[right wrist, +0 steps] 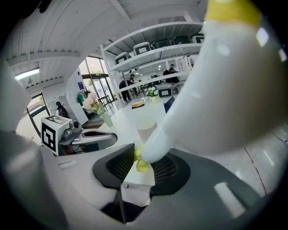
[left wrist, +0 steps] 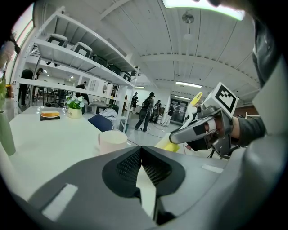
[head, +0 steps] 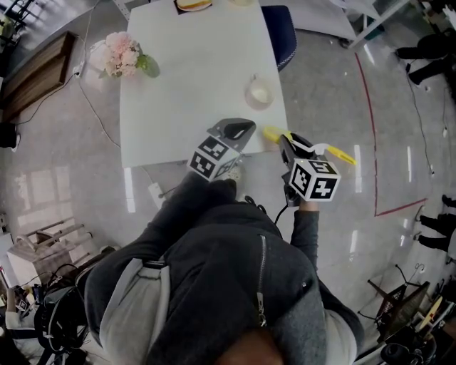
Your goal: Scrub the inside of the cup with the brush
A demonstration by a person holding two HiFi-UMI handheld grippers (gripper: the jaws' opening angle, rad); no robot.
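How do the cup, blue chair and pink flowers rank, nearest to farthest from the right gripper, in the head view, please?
From the right gripper:
1. cup, just ahead
2. blue chair, farther ahead, right
3. pink flowers, far left

The cup [head: 259, 93] stands on the table [head: 192, 78] toward its right edge, flowers [head: 121, 54] at the far left corner, perhaps a plate [head: 194, 4] at the far edge, a chair [head: 280, 32] beside the far right corner

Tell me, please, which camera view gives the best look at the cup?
The head view: the cup stands unobstructed on the white table, seen from above with its rim and inside showing. The left gripper view shows its side larger, base hidden behind the left gripper. In the right gripper view the brush partly covers it.
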